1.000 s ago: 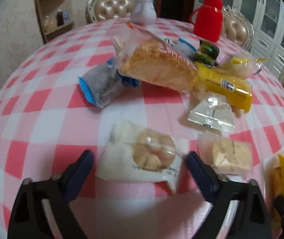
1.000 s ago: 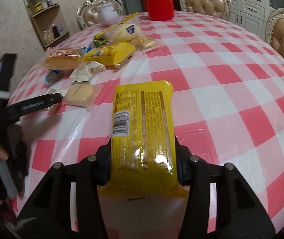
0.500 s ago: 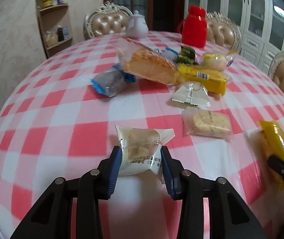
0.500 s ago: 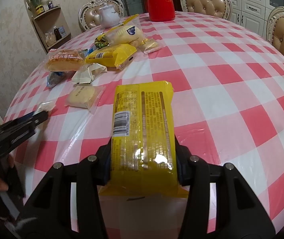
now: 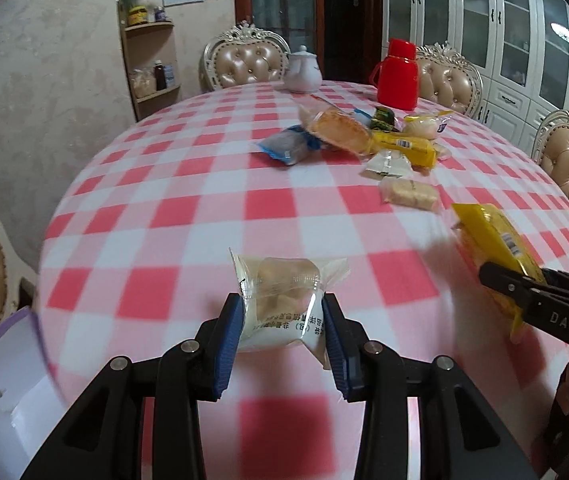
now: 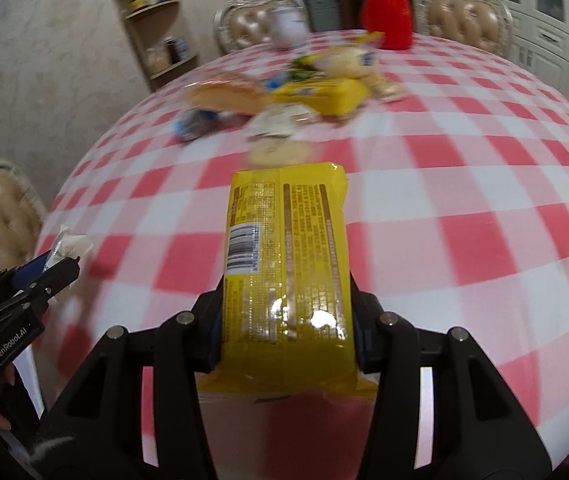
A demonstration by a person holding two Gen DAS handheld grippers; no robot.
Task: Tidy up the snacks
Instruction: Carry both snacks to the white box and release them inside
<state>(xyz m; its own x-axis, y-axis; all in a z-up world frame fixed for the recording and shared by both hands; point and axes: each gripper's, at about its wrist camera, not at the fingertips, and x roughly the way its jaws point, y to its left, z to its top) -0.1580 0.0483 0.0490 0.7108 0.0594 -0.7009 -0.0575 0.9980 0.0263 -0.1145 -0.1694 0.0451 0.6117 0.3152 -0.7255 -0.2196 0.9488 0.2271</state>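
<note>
Snacks: small clear-wrapped pastry [image 5: 280, 300] pinched between blue pads of left tool [image 5: 282, 338], lifted above checked tabletop [image 5: 188, 184]. Left jaws just closed onto it. Yellow snack pack [image 6: 286, 264] clamped in right tool [image 6: 286, 320]. Remaining snack pile [image 5: 364, 136] sits far side, near red flask [image 5: 398, 76].

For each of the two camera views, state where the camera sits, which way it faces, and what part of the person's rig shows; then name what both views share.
Left wrist view: sits on the left gripper, looking forward and down across the checked table; its fingers clamp a clear-wrapped pastry.
Right wrist view: sits on the right gripper, facing likewise; its fingers clamp a yellow packet.
Shared: the snack pile, the red flask, and each other's gripper.
</note>
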